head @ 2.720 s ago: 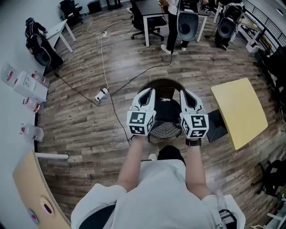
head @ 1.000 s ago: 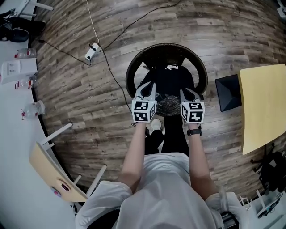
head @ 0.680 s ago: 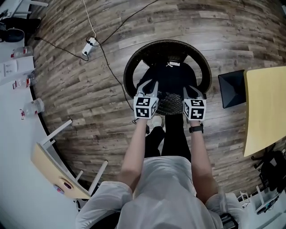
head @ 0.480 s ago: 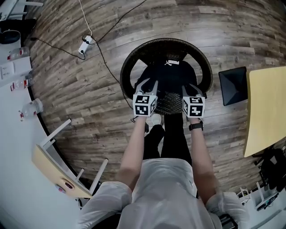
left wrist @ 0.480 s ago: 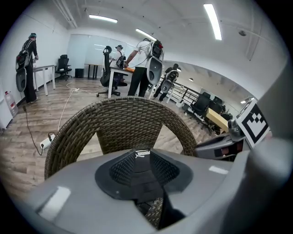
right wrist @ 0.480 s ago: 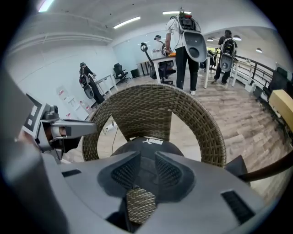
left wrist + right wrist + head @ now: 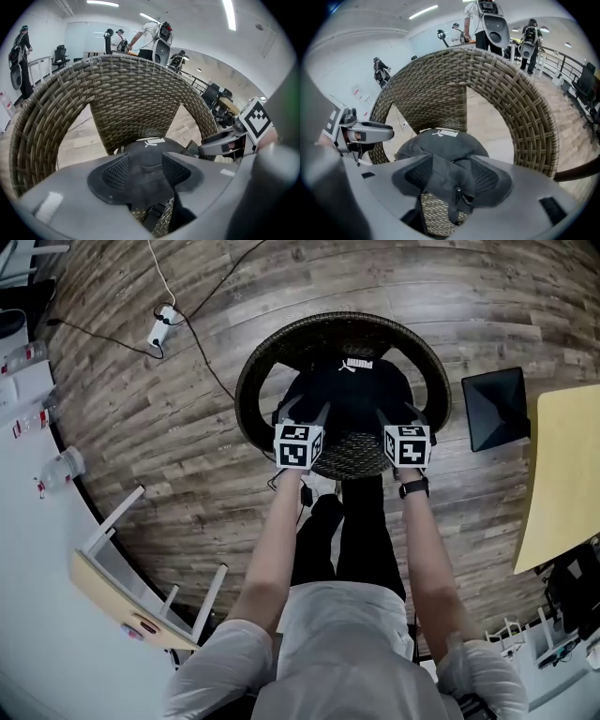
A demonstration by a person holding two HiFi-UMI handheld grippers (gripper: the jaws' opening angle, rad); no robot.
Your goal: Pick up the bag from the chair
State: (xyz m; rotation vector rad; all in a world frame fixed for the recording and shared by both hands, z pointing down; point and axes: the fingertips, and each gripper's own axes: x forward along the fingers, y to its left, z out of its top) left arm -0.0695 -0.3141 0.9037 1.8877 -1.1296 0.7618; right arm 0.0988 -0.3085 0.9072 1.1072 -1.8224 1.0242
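A black bag [image 7: 349,390] with a white logo lies on the seat of a round wicker chair [image 7: 253,381]. My left gripper [image 7: 305,411] hovers at the bag's near left edge. Its jaws stand open in the left gripper view [image 7: 145,168], with the bag [image 7: 147,150] just beyond them and a strap below. My right gripper [image 7: 398,412] is at the bag's near right edge. In the right gripper view [image 7: 451,177] its jaws are apart, with a bunched fold of the bag [image 7: 440,143] and a dangling zipper pull between the pads.
The chair back [image 7: 136,89] curves high behind the bag. A power strip with cables [image 7: 155,334] lies on the wooden floor at the far left. A black box [image 7: 494,409] and a yellow table [image 7: 567,484] stand at the right. People stand in the distance.
The person has stepped up to the chair. Both grippers have moved forward over the seat to the bag's near edge, and fabric now sits between the right jaws.
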